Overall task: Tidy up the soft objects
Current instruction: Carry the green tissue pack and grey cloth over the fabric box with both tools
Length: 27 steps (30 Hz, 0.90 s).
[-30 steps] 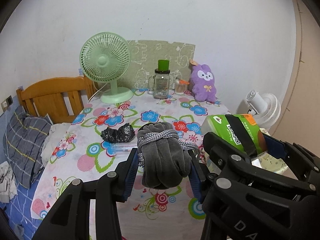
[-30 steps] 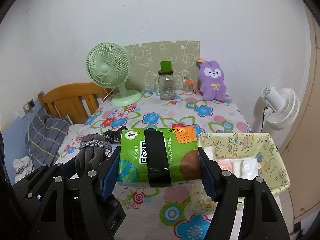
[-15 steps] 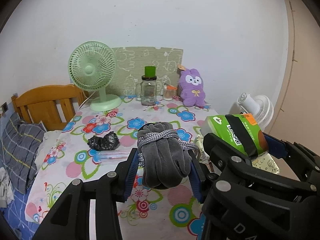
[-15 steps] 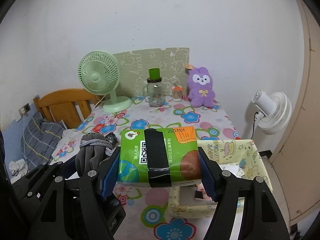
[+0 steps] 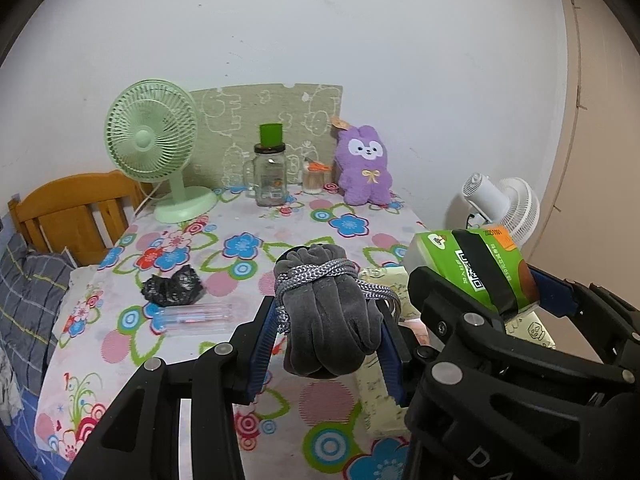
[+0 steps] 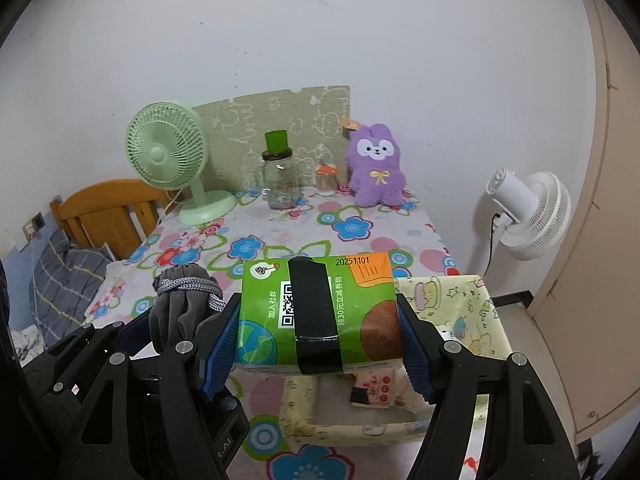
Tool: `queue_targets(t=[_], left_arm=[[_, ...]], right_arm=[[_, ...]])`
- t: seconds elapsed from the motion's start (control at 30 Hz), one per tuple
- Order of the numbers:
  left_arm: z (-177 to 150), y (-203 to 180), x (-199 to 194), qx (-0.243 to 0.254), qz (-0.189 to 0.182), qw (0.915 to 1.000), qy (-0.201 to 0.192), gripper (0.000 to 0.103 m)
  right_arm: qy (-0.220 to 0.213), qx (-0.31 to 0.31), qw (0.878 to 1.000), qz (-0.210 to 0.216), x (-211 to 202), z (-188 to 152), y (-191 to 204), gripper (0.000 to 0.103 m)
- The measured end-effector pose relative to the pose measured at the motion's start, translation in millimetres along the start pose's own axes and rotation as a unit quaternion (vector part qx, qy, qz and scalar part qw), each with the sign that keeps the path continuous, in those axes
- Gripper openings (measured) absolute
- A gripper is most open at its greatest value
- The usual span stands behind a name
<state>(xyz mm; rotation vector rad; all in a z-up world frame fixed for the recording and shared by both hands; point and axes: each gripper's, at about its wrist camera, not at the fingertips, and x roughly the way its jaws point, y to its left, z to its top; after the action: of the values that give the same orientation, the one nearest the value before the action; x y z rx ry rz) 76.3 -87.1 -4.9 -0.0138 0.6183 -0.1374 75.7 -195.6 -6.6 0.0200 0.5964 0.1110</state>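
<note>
My left gripper (image 5: 328, 332) is shut on a grey velvet pouch (image 5: 326, 316) tied with a grey cord, held above the floral table (image 5: 240, 240). My right gripper (image 6: 320, 320) is shut on a green tissue pack (image 6: 316, 312) with a black band, held above the near edge of a pale yellow fabric basket (image 6: 472, 304). The pack also shows in the left wrist view (image 5: 472, 268), and the pouch in the right wrist view (image 6: 180, 308). A purple plush bunny (image 5: 364, 172) sits at the back of the table.
On the table stand a green desk fan (image 5: 156, 148), a glass jar with a green lid (image 5: 270, 176) and a small jar (image 5: 313, 178). A black crumpled bag (image 5: 174, 290) and a clear pen case (image 5: 196, 316) lie left. A white fan (image 6: 528, 216) stands right, a wooden chair (image 5: 76, 208) left.
Both grippers have pulled back and risen with their loads. The table looks farther away and the basket now lies under the tissue pack.
</note>
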Motion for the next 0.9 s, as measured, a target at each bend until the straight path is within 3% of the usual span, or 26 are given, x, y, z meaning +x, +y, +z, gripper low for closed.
queue_targets(t=[0.9], left_arm=[[6, -70, 49, 0.041, -0.066, 0.9963, 0.037, 0.048]], right_arm=[[0.008, 0.041, 0.998, -0.046, 20, -3, -77, 0.074]])
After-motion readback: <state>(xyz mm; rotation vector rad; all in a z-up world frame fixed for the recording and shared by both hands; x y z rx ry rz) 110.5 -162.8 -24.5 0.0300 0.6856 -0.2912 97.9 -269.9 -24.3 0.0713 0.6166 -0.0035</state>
